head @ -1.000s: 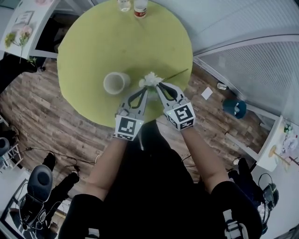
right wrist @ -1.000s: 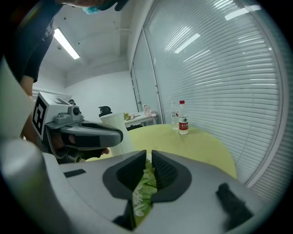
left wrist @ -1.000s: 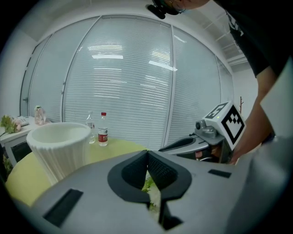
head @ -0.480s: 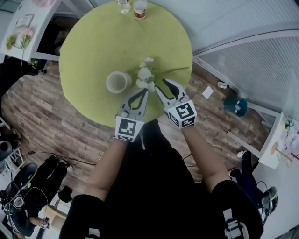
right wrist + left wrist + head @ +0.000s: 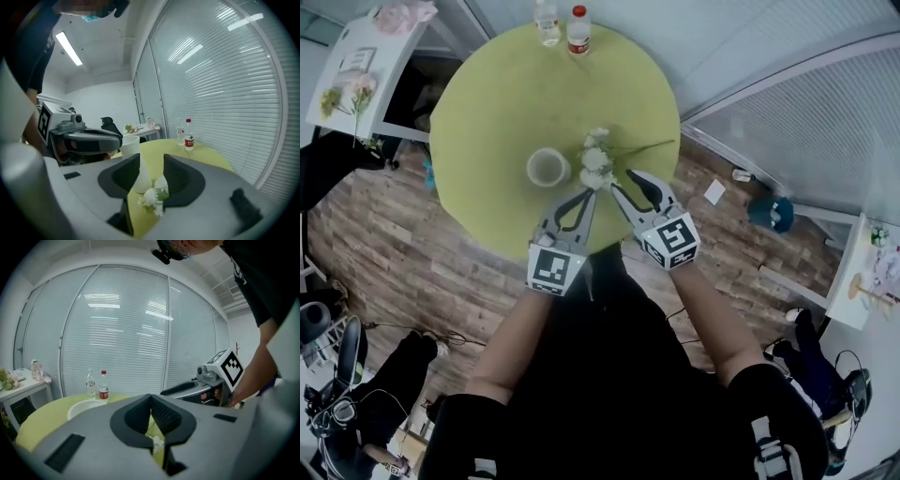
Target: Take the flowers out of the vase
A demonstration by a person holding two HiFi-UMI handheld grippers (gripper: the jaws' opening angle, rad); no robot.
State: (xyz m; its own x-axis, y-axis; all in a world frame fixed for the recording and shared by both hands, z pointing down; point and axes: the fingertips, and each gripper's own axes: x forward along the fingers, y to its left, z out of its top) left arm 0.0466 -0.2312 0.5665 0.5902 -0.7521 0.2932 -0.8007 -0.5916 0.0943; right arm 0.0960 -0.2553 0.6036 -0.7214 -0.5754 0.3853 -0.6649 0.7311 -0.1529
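Right hand-held gripper [image 5: 151, 159] is standing with its jaws well apart and gripping nothing; looking along them, the flowers [image 5: 152, 197] are lying low in the gap with the vase [image 5: 130, 144] rising just behind. Those flowers are resting on the green surface [image 5: 516, 94], out of the vase and just beside it on the person's right, the white heads lying nearest the gripper tips and a thin stem [image 5: 654, 146] trailing off toward the far right edge. The vase is standing upright and is looking empty from the head view, though its inside is showing too small there to be sure. Left hand-held gripper [image 5: 150, 397] is pointing at the same spot with its jaws pressed together at the tips and nothing between them; only a scrap of white bloom is showing through the gap below the tips. Judging from this, the removal is looking all but done, and the step in hand is getting clear of the laid-down bunch. Doing it well is calling for the right jaws to be drawing straight back along their own line, held wide so no pad is catching a petal or dragging the stem. The left one, being near the vase, should be moving away from it rather than across it, since a light upright vase is probably tipping at a nudge. Two bottles [image 5: 577, 26] are standing well apart at the far edge, out of the way.
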